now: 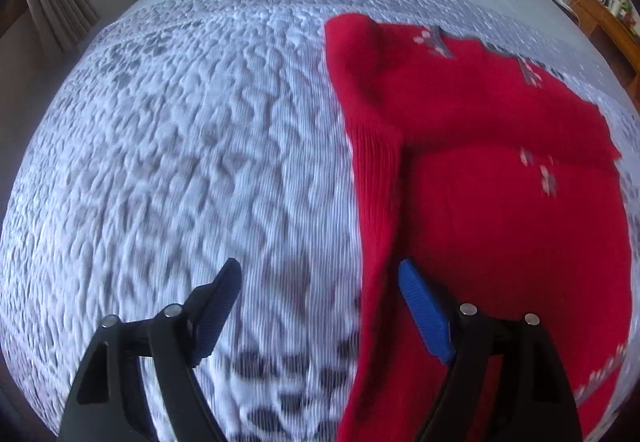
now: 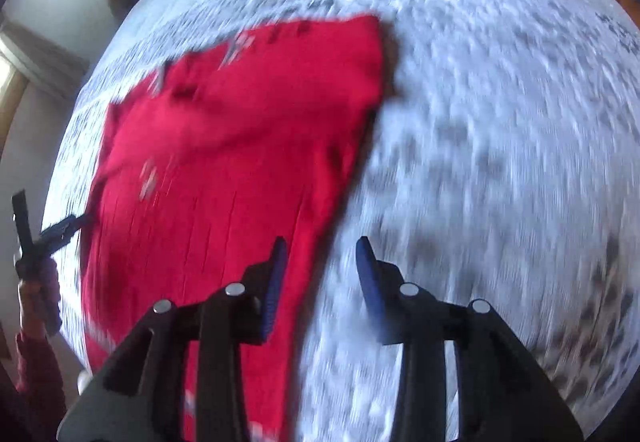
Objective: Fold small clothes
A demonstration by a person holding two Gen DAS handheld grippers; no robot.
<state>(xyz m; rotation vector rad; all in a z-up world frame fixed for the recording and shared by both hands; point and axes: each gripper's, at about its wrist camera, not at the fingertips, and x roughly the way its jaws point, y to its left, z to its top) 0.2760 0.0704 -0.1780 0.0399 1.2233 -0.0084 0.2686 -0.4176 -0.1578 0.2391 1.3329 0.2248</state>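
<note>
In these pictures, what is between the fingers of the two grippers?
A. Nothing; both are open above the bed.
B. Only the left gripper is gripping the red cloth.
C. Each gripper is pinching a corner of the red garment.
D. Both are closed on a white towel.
A: the left gripper and the right gripper both show open fingers with nothing pinched, while the red garment lies on the bedspread under them.

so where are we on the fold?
Done: red garment lies on the bed with one fold layer across it. In hand: nothing; left gripper and right gripper are open, straddling its side edges. Left: probably one more fold.
</note>
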